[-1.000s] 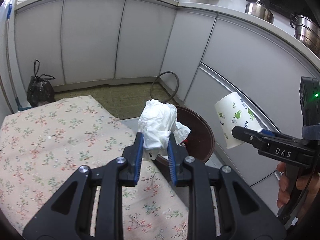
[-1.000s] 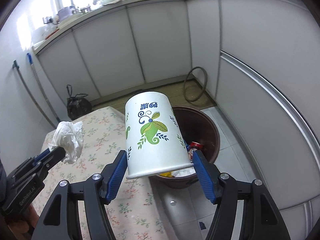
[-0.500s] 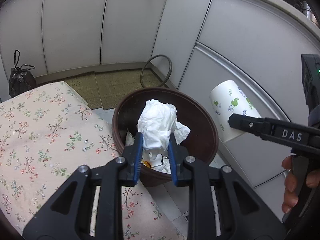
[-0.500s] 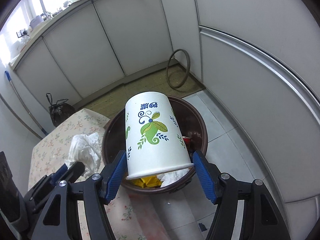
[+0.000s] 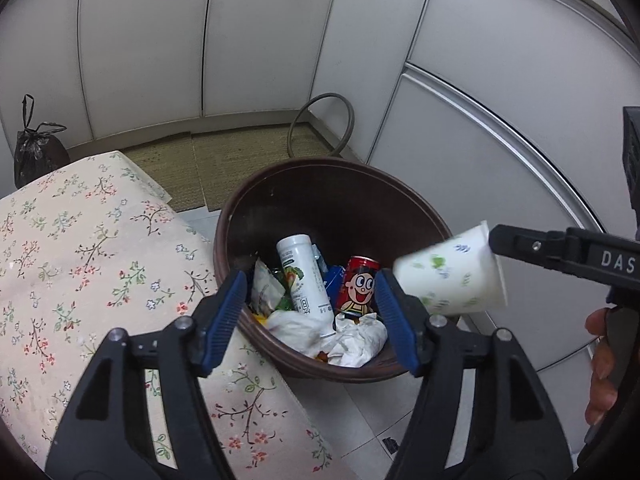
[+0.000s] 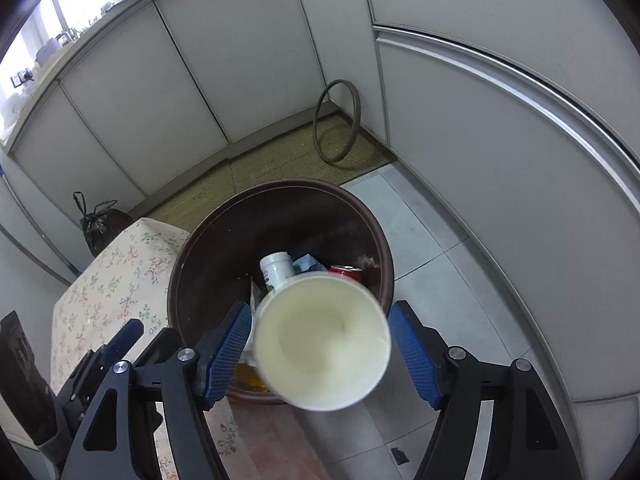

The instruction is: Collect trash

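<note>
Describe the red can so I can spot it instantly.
Find the round brown trash bin beside the flowered tablecloth. Inside, right of the tall white bottle, stands the red can: the only red item, with a grinning cartoon face.

Bin [image 5: 280, 196]: dark brown, inside and out.
Paper cup [image 5: 452, 280]: white with a green and blue leaf print; plain cream inside.
Can [image 5: 357, 286] in the bin: red, with a cartoon face.
Bottle [image 5: 302, 276] in the bin: white with a green label.
Crumpled tissue [image 5: 356, 340] in the bin: white.
Bench cloth [image 5: 80, 260] beside the bin: cream with small red, green and blue flowers.
Fingers [image 5: 224, 320]: black with blue ribbed pads.
Mat [image 5: 236, 160] behind the bin: olive woven.
Bag [image 5: 34, 152] beyond the bench: black.
Cabinets [image 5: 260, 40]: pale grey.
</note>
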`<state>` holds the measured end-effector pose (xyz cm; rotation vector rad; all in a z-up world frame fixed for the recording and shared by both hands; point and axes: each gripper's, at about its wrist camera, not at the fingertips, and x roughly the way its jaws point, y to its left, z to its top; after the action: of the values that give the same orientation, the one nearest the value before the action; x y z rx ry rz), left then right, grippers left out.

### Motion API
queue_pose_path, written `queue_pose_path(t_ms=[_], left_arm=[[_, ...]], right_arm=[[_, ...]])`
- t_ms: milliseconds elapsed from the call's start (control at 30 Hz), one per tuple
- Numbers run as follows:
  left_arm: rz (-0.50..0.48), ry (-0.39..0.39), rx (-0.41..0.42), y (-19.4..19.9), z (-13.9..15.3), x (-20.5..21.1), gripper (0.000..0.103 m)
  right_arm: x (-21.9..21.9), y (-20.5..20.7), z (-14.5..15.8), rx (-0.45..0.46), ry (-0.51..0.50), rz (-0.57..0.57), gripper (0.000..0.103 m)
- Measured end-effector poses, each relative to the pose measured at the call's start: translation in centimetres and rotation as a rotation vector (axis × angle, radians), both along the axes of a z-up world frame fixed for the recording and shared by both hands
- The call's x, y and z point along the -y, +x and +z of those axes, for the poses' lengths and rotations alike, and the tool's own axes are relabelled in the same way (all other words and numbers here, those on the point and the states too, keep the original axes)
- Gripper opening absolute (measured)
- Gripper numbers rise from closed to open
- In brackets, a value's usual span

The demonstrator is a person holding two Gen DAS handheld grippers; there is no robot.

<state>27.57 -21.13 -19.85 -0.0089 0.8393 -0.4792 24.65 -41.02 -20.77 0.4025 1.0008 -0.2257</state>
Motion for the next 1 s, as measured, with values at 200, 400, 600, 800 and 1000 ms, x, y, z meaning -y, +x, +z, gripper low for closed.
queue_pose_path(t_ms=[200,400,600,800,1000], left_arm=[[0.008,0.011,0.002,-0.6,0.8,-0.7,0.076],[0.046,0.032,-0.012,-1.6,2.5,-2.5,0.082],[0.079,0.07,0.012,-3.6,5.4,-4.9,0.085],[0.118,0.096,0.061,-6.9,9.2,-7.4,0.09],[0.165,0.062,0.072,-10.7,12.5,-10.5,0.1]], right_arm=[[0.3,-0.6,1.5,0.029,-0.012,-0.011,0.075],[0.2,-1.8,3.5,0.047,-0.038,-0.034,0.079],[-0.1,-3.7,6.2,0.068,-0.061,-0.056,0.08],[-1.9,-6.3,9.8,0.105,-0.092,-0.039,0.082],[-5.4,-8.6,13.7,0.168,-0.163,0.013,0.083]])
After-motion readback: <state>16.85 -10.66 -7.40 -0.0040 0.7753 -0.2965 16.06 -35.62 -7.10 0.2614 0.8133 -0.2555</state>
